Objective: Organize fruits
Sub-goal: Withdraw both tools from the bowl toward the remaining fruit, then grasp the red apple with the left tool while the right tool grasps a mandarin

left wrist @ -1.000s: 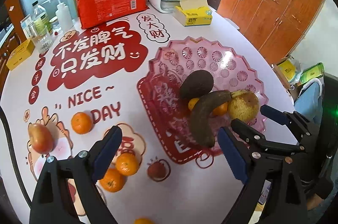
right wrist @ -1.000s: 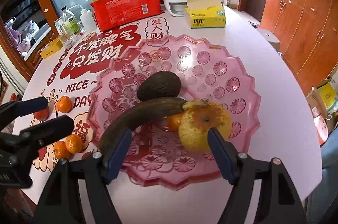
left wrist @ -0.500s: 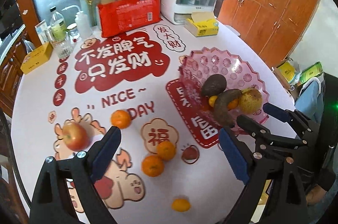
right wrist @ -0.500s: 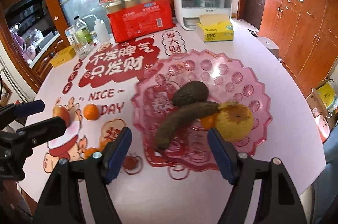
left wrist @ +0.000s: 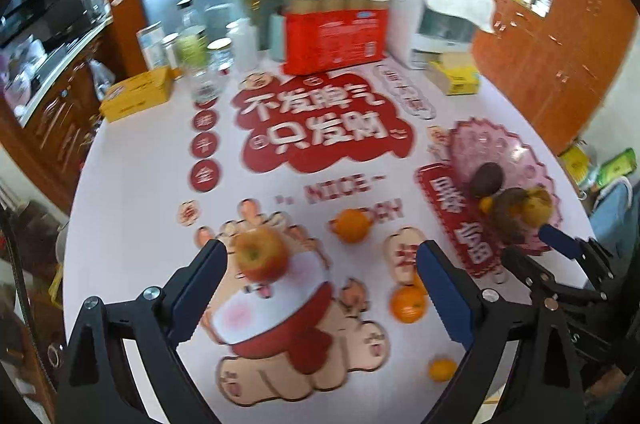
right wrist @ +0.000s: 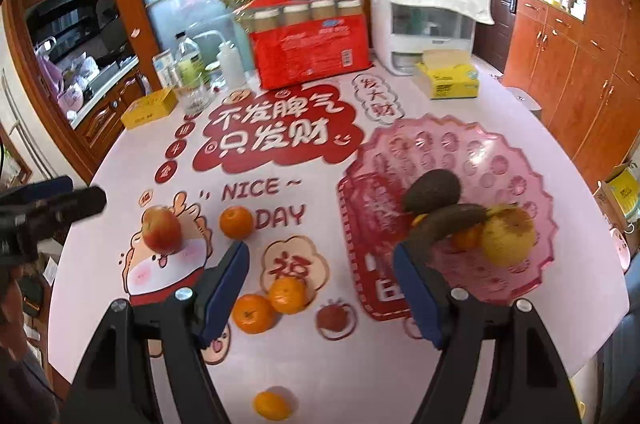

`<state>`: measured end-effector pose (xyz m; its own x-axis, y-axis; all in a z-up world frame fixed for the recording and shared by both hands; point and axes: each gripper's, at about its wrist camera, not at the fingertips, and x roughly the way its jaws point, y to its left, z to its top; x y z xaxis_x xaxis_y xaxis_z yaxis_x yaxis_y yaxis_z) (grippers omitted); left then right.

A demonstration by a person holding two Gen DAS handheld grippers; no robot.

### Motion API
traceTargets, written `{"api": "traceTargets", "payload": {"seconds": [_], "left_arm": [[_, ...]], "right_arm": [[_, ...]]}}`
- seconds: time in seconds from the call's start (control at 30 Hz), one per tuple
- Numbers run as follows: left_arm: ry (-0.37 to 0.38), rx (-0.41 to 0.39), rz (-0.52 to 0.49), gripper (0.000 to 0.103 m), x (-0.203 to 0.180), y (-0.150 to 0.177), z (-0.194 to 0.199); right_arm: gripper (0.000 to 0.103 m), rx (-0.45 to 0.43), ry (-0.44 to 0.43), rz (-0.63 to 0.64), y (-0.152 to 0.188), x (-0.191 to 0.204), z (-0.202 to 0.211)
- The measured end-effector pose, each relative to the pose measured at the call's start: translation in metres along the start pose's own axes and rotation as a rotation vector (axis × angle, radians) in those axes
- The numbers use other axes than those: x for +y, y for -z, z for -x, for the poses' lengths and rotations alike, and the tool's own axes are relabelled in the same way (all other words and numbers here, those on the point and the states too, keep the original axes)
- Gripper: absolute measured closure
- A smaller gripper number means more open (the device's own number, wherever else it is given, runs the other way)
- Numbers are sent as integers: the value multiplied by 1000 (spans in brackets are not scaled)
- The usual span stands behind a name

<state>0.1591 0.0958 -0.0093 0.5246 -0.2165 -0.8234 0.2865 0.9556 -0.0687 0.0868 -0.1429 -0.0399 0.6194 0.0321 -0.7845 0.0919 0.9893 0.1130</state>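
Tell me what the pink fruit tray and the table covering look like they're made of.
Pink fruit tray: probably molded plastic, possibly glass; translucent and glossy, with pressed round patterns and a scalloped rim.
Table covering: looks like smooth printed vinyl or plastic sheet; flat, slightly shiny, with red characters and cartoon art.

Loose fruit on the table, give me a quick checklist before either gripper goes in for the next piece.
1. Left gripper jaws open, nothing held: ok.
2. Right gripper jaws open, nothing held: ok.
3. Apple sits upright on the table, free of other fruit: ok.
4. Pink fruit plate has bare room behind the avocado: ok.
5. Two oranges touch each other, so one may roll when the other is taken: not ok.
6. Left wrist view sharp enough to aim: not ok, blurred.
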Motion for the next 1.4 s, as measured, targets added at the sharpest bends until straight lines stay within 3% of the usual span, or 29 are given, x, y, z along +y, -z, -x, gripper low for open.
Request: {"api": "traceTargets", "payload": {"seconds": [0.4,0.67,0.83,0.9,1.13,1.23,1.33,1.4], "left_arm": [[-58,128,40,8,66,18,-74],[-40,192,7,8,66,21,-127],[-49,189,-30,9,60,22,-148],[-45,195,-43,12,57,23,-155],[1,213,-54,36,53,25,-170],[-9,192,-69,36,49,26,-170],[-12,186,-76,36,48,26,-171],[-10,184,-71,36,49,26,-171]], "right_arm": [[28,181,-1,-42,44,43,-62],[29,251,13,-79,57,54,-89],[39,277,27,-86,60,56,-100],[45,291,33,-99,61,55,-106],[47,281,3,-120,61,56,-112],[47,274,7,-103,61,60,-114],[58,295,-38,-89,61,63,-119],[59,283,-21,-57,61,68,-119]]}}
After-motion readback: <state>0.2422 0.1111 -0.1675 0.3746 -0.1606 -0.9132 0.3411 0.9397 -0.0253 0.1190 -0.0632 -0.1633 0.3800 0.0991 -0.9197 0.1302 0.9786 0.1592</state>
